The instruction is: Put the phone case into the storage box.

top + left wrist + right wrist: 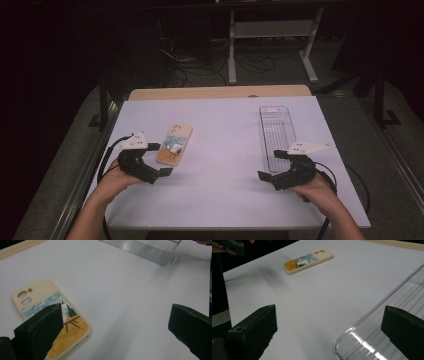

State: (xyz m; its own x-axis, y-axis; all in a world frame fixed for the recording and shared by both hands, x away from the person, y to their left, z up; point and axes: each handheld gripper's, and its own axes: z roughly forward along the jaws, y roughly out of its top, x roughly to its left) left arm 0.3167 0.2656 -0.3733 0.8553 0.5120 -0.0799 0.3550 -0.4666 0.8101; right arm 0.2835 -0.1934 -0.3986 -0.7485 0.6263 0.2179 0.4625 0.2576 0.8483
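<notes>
Both grippers are hovering with jaws apart: our left gripper (161, 159) is nearing the phone case (174, 143), lying just ahead, long axis pointing away; our right gripper (269, 164) is flanking the clear tray (276, 131).

readable text: none | phone case (174, 143): painted picture only, no lettering
</notes>
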